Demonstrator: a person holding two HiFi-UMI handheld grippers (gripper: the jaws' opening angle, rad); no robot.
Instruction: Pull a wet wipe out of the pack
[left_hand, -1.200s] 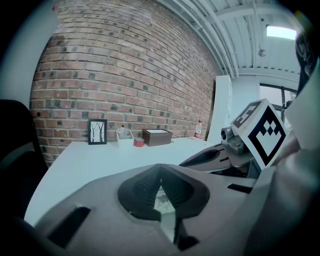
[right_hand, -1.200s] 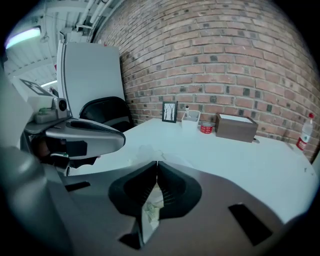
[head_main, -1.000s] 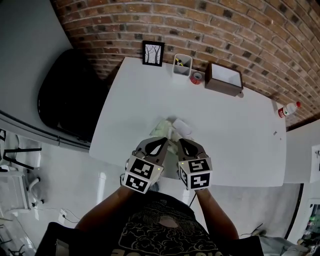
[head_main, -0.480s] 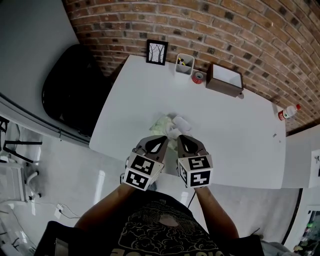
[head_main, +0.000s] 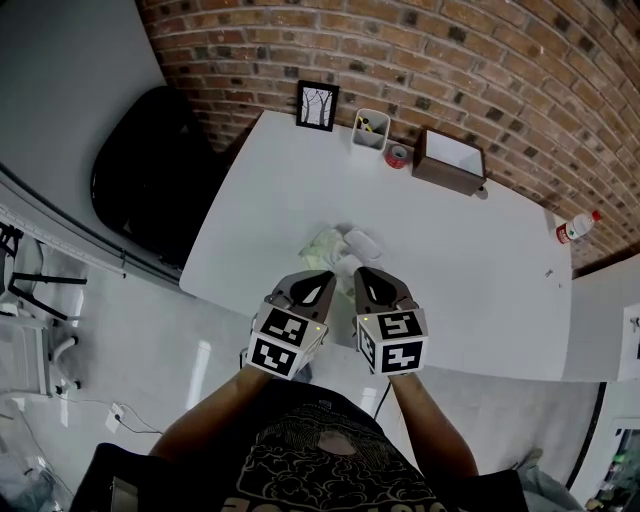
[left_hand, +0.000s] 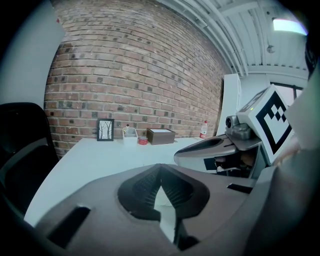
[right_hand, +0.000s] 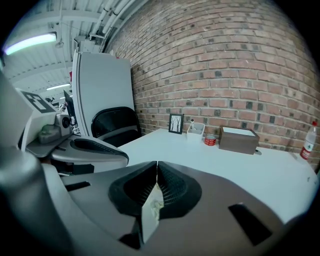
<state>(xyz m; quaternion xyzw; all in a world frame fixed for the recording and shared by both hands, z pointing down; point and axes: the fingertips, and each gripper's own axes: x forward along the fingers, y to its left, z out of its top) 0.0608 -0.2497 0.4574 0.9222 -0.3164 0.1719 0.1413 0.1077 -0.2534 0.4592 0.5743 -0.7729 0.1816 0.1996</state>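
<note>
Wet wipe (right_hand: 150, 212) looks limp, damp and easily torn, best held by an edge. The right gripper (right_hand: 157, 166) and left gripper (left_hand: 160, 168) both pinch it, on the person's side of the pack (head_main: 322, 243).

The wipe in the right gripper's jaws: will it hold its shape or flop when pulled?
Probably floppy: the wipe is a thin, creased sheet pinched by the right gripper, jaws shut. Likely light, being so thin; it might stretch or tear if tugged hard.

Office room, white desk (head_main: 300, 190) against brick wall (head_main: 450, 60), black office chair (head_main: 140, 170), framed picture (head_main: 318, 105), pen holder (head_main: 369, 129)
</note>
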